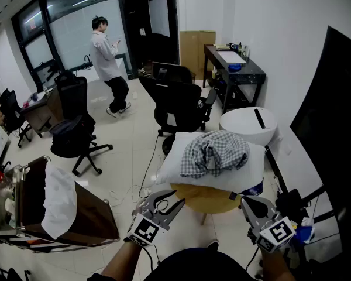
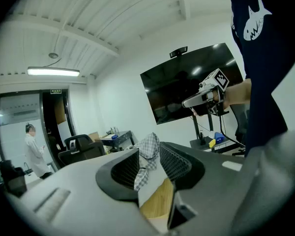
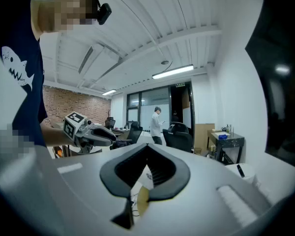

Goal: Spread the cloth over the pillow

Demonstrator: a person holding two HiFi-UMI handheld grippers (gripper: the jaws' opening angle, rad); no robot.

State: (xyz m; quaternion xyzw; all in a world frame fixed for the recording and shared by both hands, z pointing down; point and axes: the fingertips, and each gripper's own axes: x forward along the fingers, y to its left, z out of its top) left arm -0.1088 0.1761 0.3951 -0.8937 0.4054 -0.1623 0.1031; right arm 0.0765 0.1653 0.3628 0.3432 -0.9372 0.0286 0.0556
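The brown open-topped box (image 1: 89,216) at far left holds a white fabric (image 1: 59,199) that drapes over its near wall; a closed cardboard box (image 1: 194,48) stands against the back wall, contents not visible. The checked cloth (image 1: 214,152) lies bunched in a heap on the white pillow (image 1: 174,170), leaving the pillow's left end and near edge bare. The pillow rests on a round wooden bench (image 1: 206,199) and overhangs its rim on the left. The left gripper (image 1: 171,204) hovers just short of the pillow's near left corner, with jaws apart and nothing pressed between them (the cloth shows only beyond the gap). The right gripper (image 1: 247,202) sits near the bench's right rim, jaws closed and empty. A white round drum (image 1: 245,126) and a black office chair (image 1: 178,101) crowd the far side, and a dark screen (image 1: 333,116) bounds the right. Open floor (image 1: 128,151) lies to the left, where a person (image 1: 108,60) stands well apart.
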